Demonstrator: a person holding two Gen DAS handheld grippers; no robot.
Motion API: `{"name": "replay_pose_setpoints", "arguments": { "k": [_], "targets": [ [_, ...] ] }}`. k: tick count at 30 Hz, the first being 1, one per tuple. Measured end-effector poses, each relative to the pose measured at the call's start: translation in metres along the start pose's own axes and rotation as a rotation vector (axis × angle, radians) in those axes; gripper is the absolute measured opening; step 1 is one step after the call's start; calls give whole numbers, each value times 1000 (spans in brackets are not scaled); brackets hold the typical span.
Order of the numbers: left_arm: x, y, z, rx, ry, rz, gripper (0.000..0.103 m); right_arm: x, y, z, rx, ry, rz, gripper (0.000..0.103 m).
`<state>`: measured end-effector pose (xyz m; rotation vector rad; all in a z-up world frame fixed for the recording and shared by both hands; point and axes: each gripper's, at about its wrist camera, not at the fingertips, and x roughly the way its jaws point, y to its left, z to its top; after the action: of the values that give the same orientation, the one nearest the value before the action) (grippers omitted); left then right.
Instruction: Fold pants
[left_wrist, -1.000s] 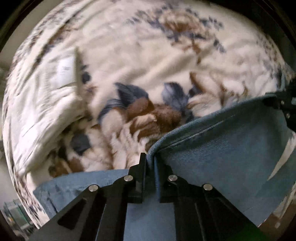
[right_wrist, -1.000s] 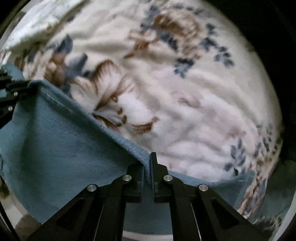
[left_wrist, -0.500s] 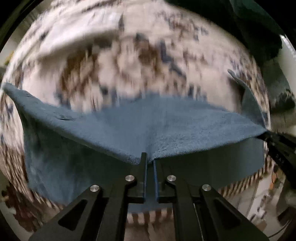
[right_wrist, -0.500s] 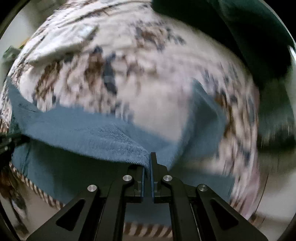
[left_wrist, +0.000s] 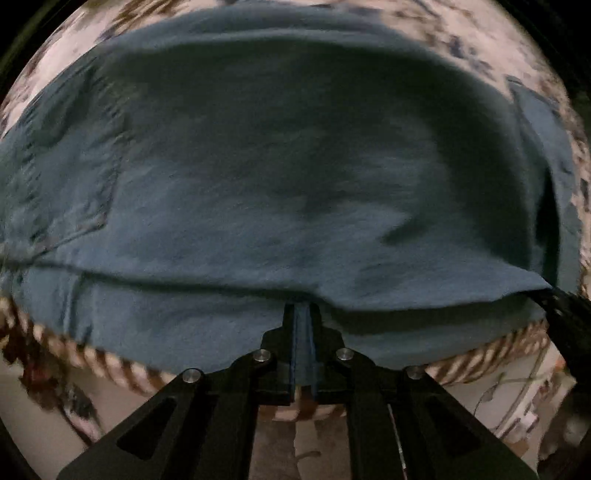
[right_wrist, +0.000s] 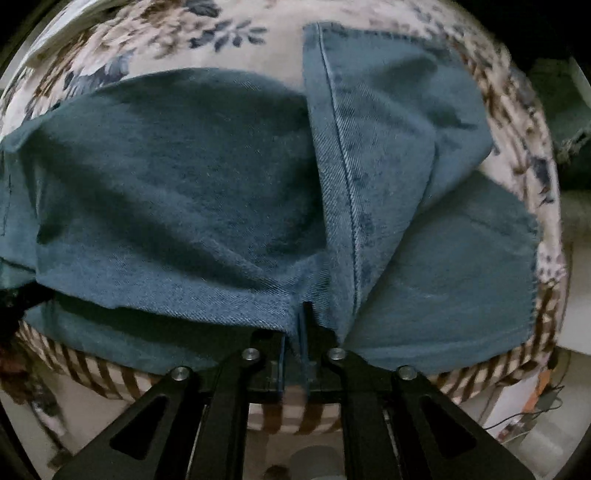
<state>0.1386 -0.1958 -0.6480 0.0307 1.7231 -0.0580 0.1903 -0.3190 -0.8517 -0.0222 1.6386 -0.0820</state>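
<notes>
Both jaws are pinching denim: the left gripper (left_wrist: 303, 325) and right gripper (right_wrist: 297, 325) are each clamping the near edge of the blue pants (right_wrist: 184, 184), which are lying doubled over the floral blanket (right_wrist: 221, 44), whose striped border (right_wrist: 110, 373) is hanging just below.

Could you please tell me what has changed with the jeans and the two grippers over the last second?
The jeans were carried forward over themselves: a second ago the flowered blanket filled both views, now denim covers most of it, the held edge lying on a lower layer near the blanket's striped border. Nothing was let go: the left gripper and right gripper stay shut on the denim edge.
</notes>
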Motion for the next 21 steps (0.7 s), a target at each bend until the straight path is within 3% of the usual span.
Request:
{"name": "replay_pose_setpoints", "arguments": {
  "k": [2,3,4,5,6,7,12,16,18,20,21],
  "targets": [
    [-8,8,-3,-23,-8,8,15,-5,-1,-2,-13,26,32,25],
    [-17,12,-7,-28,-22,9,28,-11,-2,-4,-9,34,56,44],
    [-28,15,-10,-25,-48,25,40,-20,-3,-6,-6,37,90,70],
    [-38,17,-13,-27,-72,40,49,-29,-4,-9,-3,46,124,84],
    [-48,19,-15,-29,-95,46,75,-36,-3,-12,1,51,152,96],
    [-57,21,-17,-29,-120,49,93,-47,-4,-17,9,52,173,96],
    [-70,10,-4,0,-218,161,95,-79,-33,-10,128,3,192,96],
    [-61,-10,30,-20,-207,207,95,-66,-41,63,171,-69,95,96],
    [-56,-14,37,-28,-194,216,95,-42,-36,95,157,-33,68,96],
    [-55,-15,42,-35,-186,214,95,-21,-33,111,105,13,19,77],
    [-55,-16,42,-33,-181,216,95,-14,-31,113,87,25,-19,46]
  ]
}}
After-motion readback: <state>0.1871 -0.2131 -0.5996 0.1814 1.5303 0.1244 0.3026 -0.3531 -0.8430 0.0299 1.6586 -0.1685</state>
